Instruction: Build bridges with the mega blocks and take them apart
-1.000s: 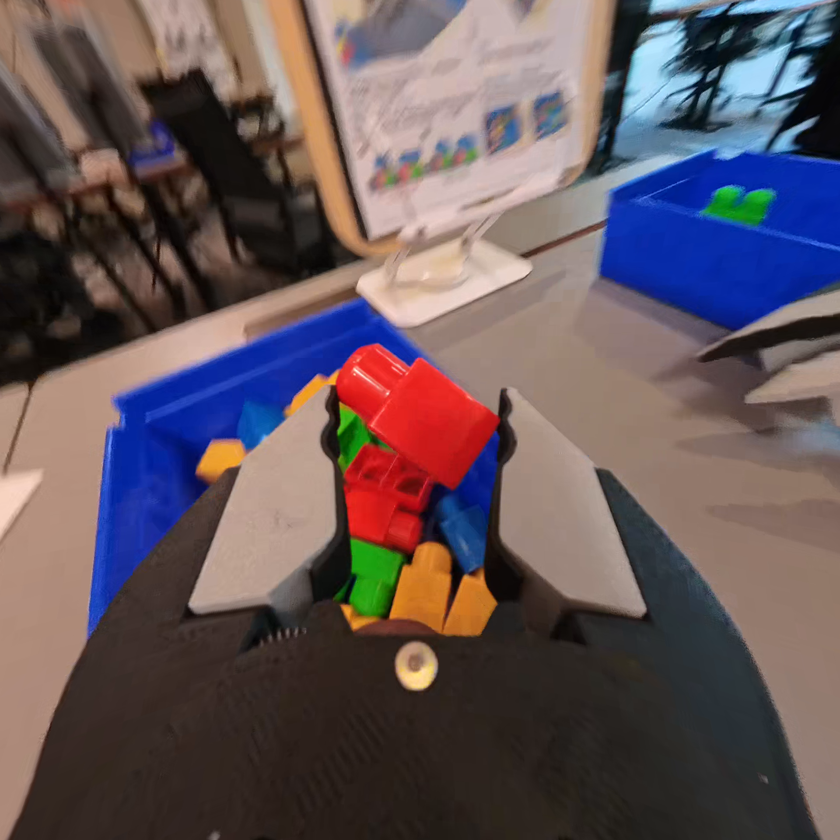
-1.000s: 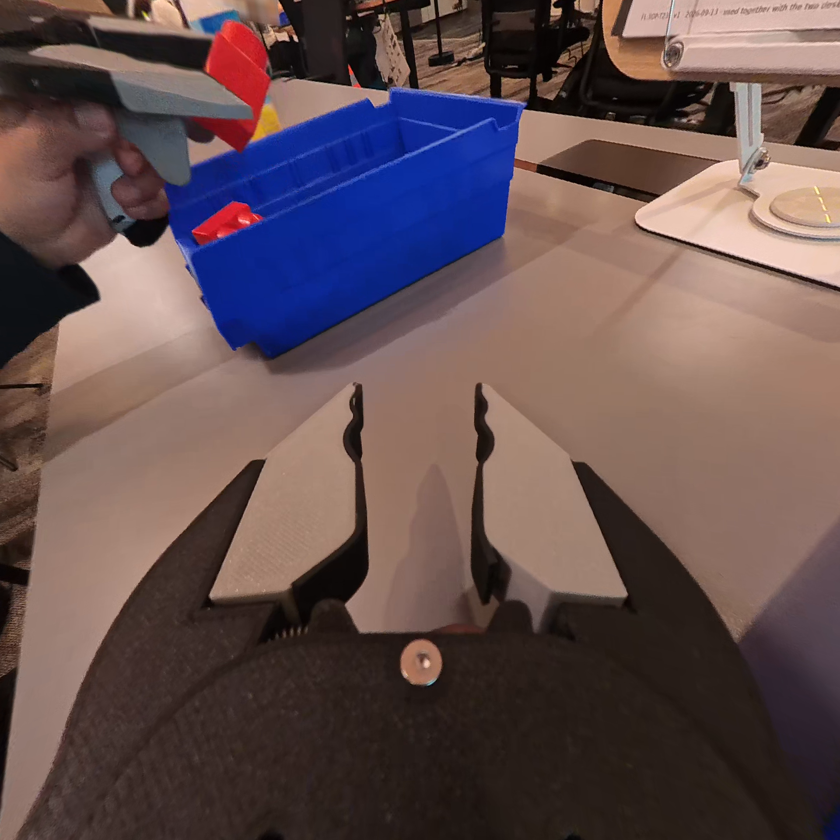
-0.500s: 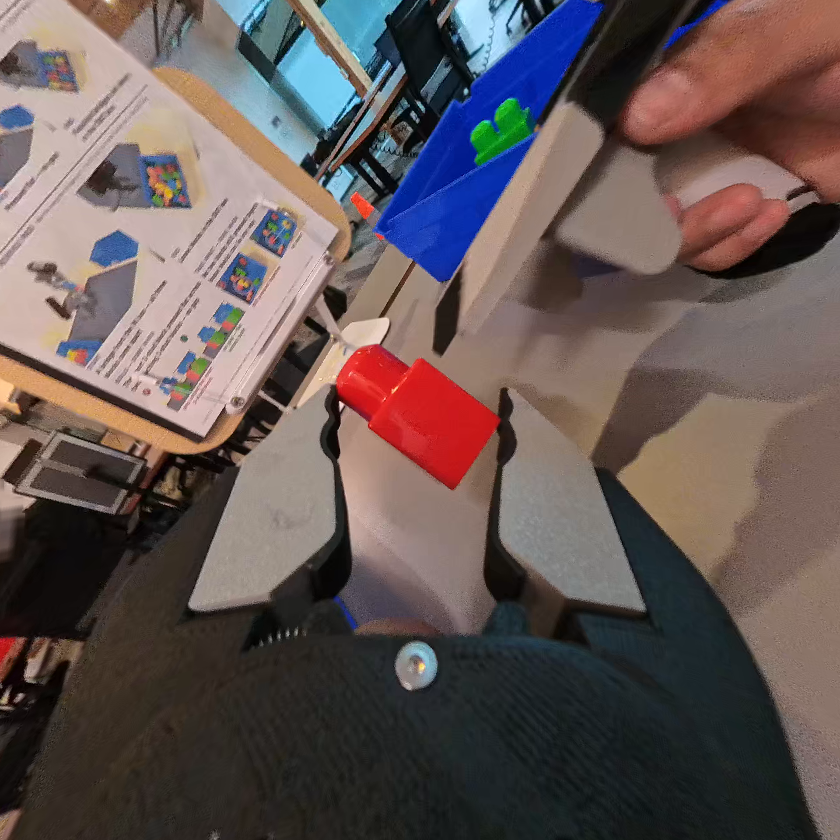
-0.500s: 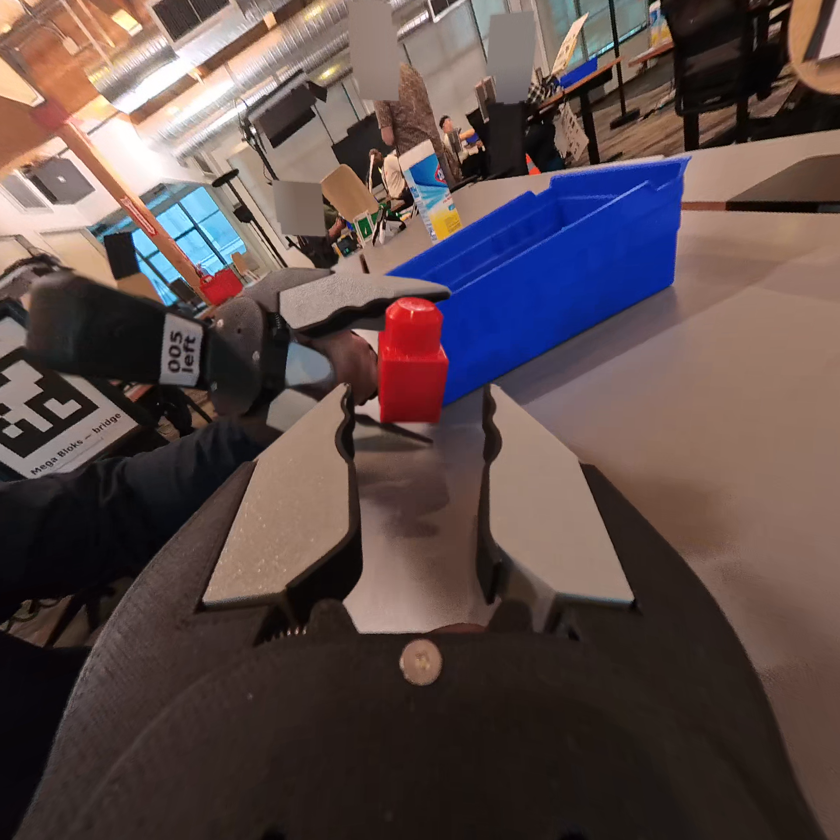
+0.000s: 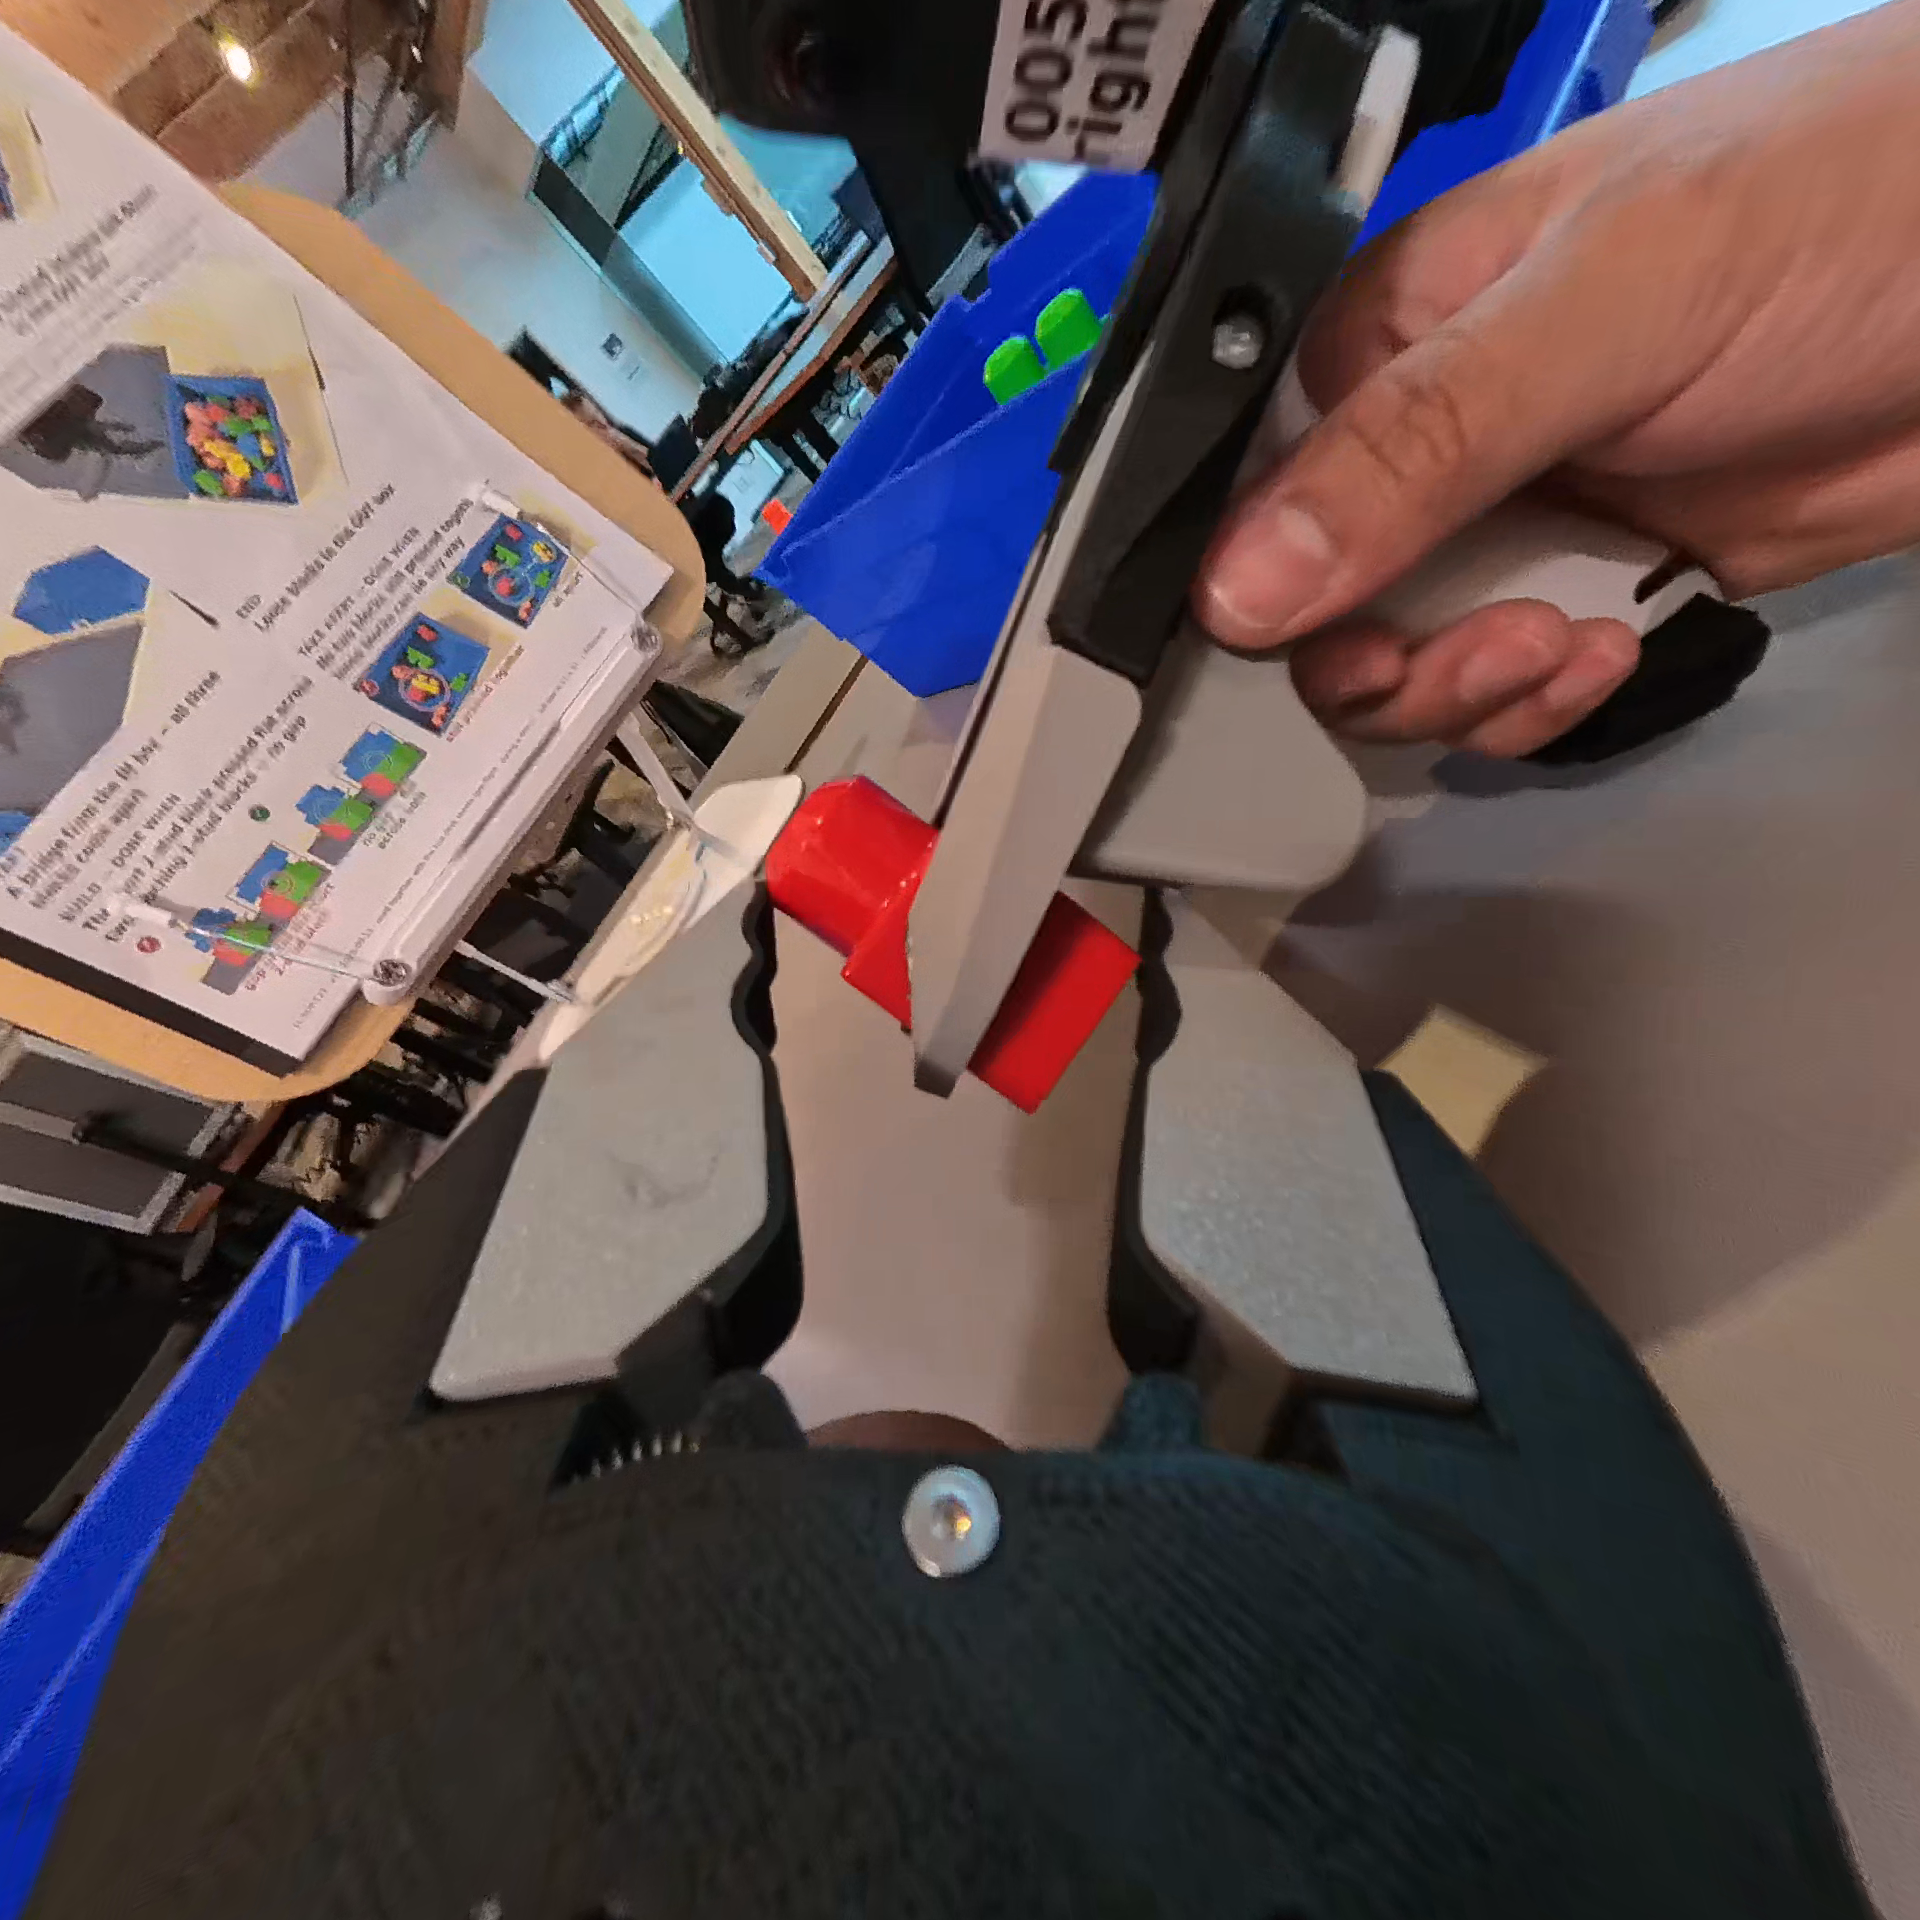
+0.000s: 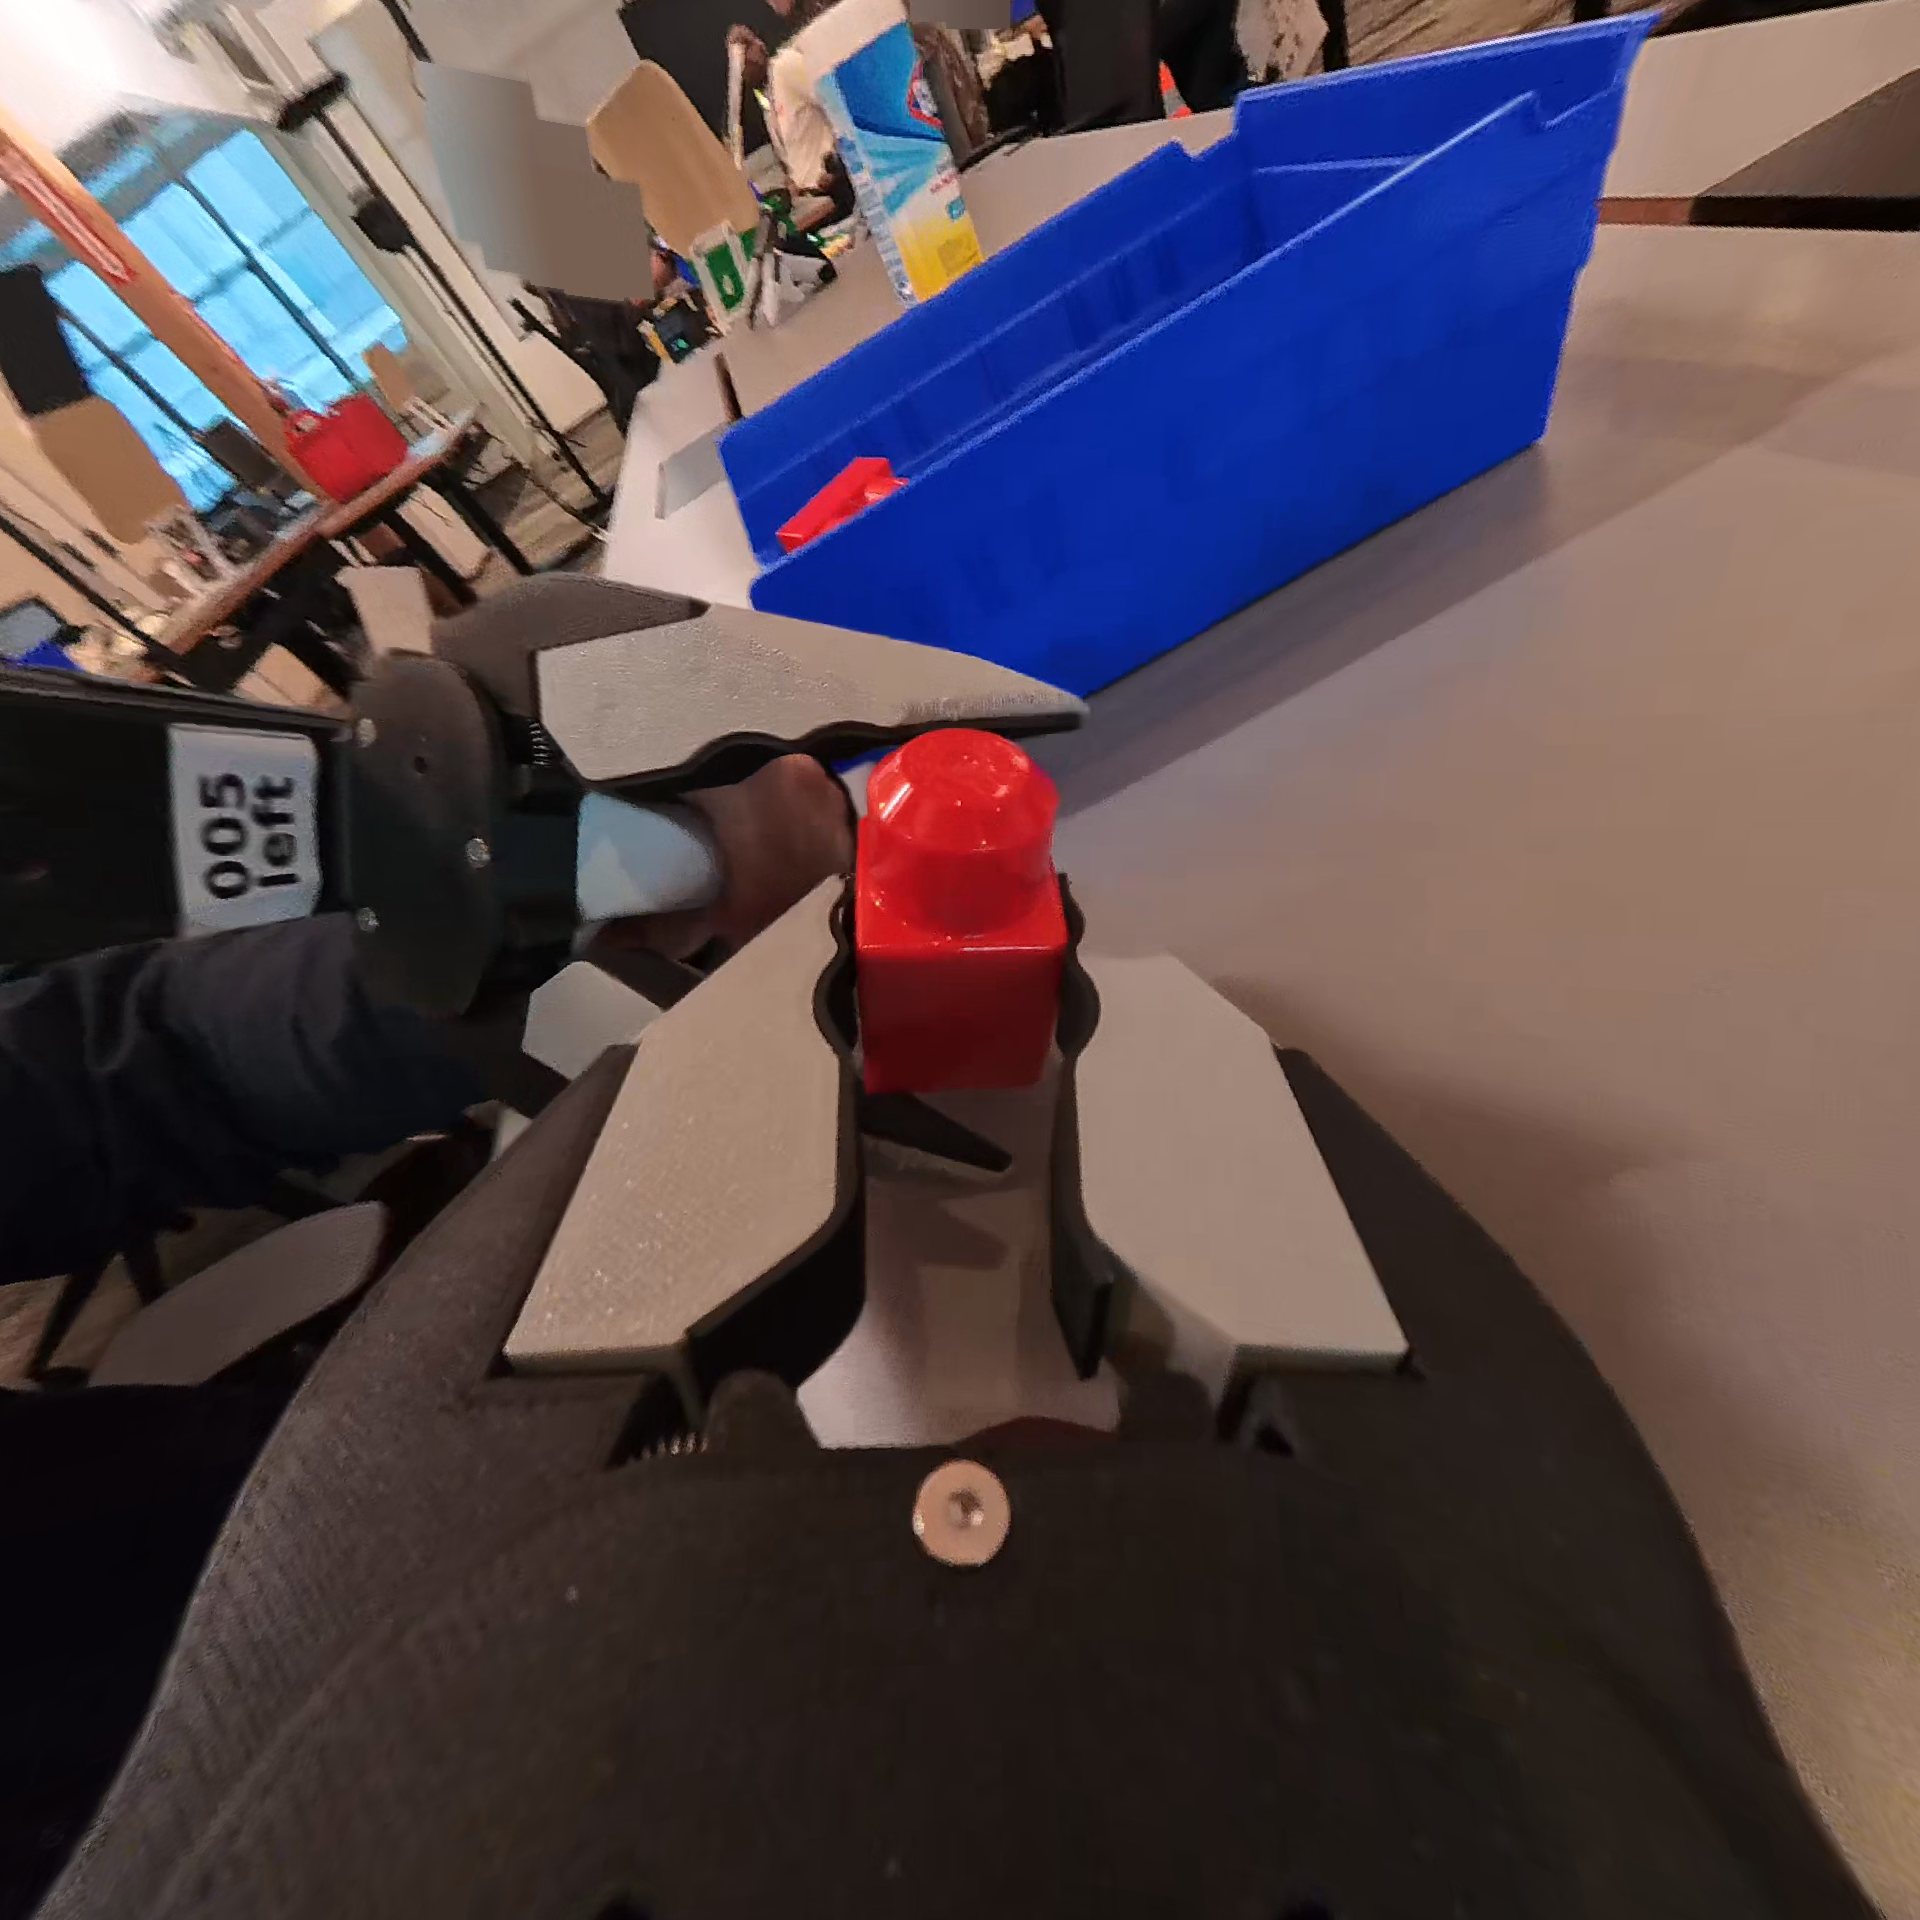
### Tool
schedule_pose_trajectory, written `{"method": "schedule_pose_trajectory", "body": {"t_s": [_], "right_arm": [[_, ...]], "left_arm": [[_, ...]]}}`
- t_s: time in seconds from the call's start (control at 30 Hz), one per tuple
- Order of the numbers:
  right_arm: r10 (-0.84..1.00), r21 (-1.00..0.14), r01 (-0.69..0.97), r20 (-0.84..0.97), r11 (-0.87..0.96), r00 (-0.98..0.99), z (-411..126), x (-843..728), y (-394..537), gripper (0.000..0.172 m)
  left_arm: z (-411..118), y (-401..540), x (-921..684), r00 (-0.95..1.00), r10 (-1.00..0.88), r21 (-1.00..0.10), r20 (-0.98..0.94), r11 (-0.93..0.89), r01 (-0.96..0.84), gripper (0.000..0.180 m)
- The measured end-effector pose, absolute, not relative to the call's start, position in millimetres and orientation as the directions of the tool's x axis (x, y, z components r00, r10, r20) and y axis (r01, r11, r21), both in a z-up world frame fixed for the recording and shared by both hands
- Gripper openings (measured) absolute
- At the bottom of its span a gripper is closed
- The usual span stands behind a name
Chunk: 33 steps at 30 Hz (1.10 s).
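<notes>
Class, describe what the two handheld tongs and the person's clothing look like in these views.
Both tongs, left and right, have black textured bodies, flat grey tapered fingers with wavy black inner pads, and a silver screw at the centre. Each carries a white label with black print. A dark sleeve covers the left forearm.

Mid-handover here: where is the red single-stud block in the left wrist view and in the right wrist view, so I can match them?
Left wrist view: red block just above centre, lying on its side, the right gripper's finger across it.
Right wrist view: same block at centre, upright, between that view's own jaws, both pressing its sides.
Shared landmark: the grey tabletop.
</notes>
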State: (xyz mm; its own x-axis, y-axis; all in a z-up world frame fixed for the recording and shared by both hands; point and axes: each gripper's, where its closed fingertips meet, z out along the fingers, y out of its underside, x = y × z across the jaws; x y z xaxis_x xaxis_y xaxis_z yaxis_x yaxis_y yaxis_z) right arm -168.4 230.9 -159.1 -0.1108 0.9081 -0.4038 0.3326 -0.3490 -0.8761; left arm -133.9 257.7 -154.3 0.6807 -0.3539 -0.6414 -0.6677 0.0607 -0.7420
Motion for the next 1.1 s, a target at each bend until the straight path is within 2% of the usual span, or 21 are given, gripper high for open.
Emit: {"method": "schedule_pose_trajectory", "body": {"t_s": [0.13,0.2,0.37,0.47,0.67,1.1], "right_arm": [[0.956,-0.908,0.315,-0.294,-0.278,-0.006,-160,-166,251,0.032],[0.97,-0.917,0.318,-0.215,-0.24,0.112,-165,-161,274,0.033],[0.946,-0.896,0.416,-0.015,-0.156,0.323,-189,-149,319,0.033],[0.939,-0.826,0.53,0.006,-0.189,0.344,-216,-148,325,0.033],[0.939,-0.789,0.589,0.045,-0.177,0.341,-226,-150,326,0.033],[0.948,-0.788,0.582,-0.01,-0.204,0.319,-226,-146,319,0.034]], "left_arm": [[-162,260,-143,0.752,-0.376,-0.803,-0.541,-0.033,-0.595,0.07],[-166,263,-151,0.79,-0.377,-0.834,-0.483,-0.079,-0.547,0.071],[-179,270,-168,0.845,-0.355,-0.855,-0.401,-0.185,-0.484,0.07],[-187,272,-169,0.844,-0.367,-0.845,-0.39,-0.22,-0.487,0.07],[-186,273,-177,0.853,-0.338,-0.845,-0.398,-0.226,-0.484,0.067],[-182,274,-189,0.881,-0.306,-0.865,-0.36,-0.245,-0.438,0.066]]}}
